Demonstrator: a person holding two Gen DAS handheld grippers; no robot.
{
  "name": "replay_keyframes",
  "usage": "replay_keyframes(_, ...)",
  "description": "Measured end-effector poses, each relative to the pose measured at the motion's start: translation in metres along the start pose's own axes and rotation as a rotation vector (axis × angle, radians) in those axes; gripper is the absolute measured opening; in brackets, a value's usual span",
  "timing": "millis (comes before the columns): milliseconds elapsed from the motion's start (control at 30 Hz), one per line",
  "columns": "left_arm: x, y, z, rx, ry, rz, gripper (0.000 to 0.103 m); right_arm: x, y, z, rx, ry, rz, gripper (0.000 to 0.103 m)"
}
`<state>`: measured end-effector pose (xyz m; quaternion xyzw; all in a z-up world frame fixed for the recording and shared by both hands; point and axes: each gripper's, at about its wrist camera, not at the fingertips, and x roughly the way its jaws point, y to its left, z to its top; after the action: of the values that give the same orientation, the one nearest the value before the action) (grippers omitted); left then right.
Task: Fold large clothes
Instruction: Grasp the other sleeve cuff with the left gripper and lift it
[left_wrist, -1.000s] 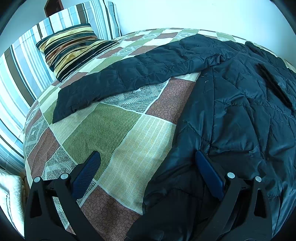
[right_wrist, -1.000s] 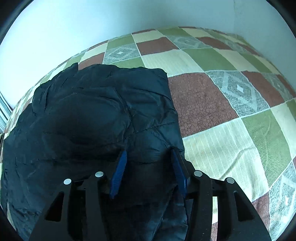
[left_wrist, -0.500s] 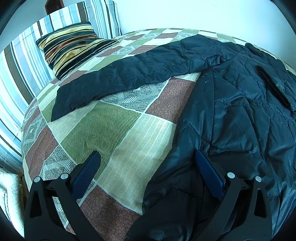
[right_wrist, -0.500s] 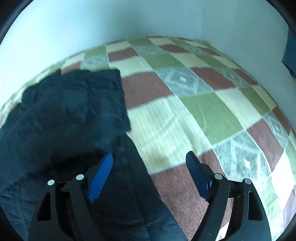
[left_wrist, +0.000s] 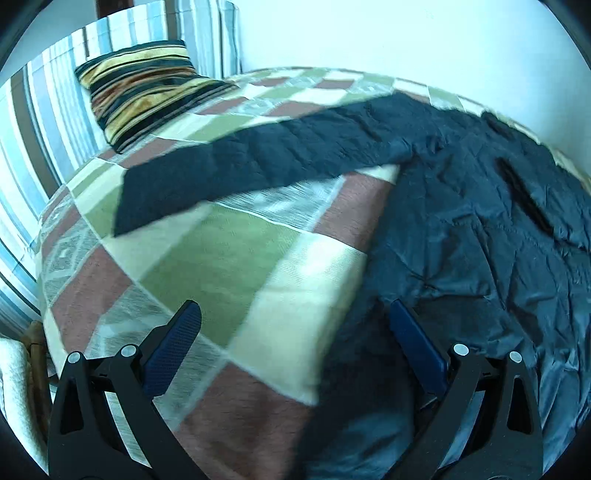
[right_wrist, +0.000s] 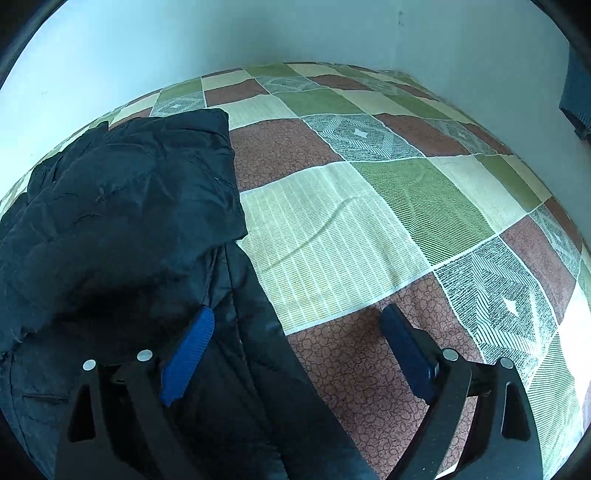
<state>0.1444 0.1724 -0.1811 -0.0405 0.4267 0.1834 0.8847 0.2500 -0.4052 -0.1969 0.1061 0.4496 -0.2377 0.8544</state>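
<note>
So the dark quilted jacket (left_wrist: 461, 229) is lying spread out on the patchwork bedspread (left_wrist: 229, 258), and that bedspread is what I'll place everything against.

Left wrist view: the left gripper (left_wrist: 295, 332) has its jaws spread wide, nothing clamped. Its left blue pad sits over bare bedspread, over a grey patterned patch, and its right blue pad sits over the edge of the jacket's body. So the jacket's near edge runs right through the gap between the jaws, with open bedspread filling most of that gap. One sleeve (left_wrist: 258, 162) stretches out flat across the far part of the bedspread toward the striped pillow (left_wrist: 144, 88) at the head end. This view is a bit smeary, so I can't tell if the right pad actually touches the fabric.

Right wrist view: the right gripper (right_wrist: 295, 332) has just been opening and its jaws now stand wide apart, not squeezing anything. The jacket (right_wrist: 122, 206) covers the left part of the bedspread (right_wrist: 369, 221) here, with a folded-over flap lying on top of the body. Its left pad is over the dark fabric, its right pad over a brown patch of bedspread, and the jacket's right edge passes between the two pads.
</note>
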Motion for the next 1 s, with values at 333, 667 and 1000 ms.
replay_keyframes(333, 0.023, 0.123, 0.019, -0.332, 0.034, -0.036, 0.101, -0.002, 0.004, -0.002, -0.01, -0.009, -0.024, 0.092)
replay_keyframes(667, 0.075, 0.183, 0.038, -0.58, 0.044, -0.249, 0.09, -0.001, 0.004, -0.002, -0.013, -0.01, -0.024, 0.092)
replay_keyframes(1000, 0.094, 0.2, 0.056, -0.632, 0.03, -0.237, 0.064, -0.001, 0.004, -0.002, -0.014, -0.01, -0.023, 0.092)
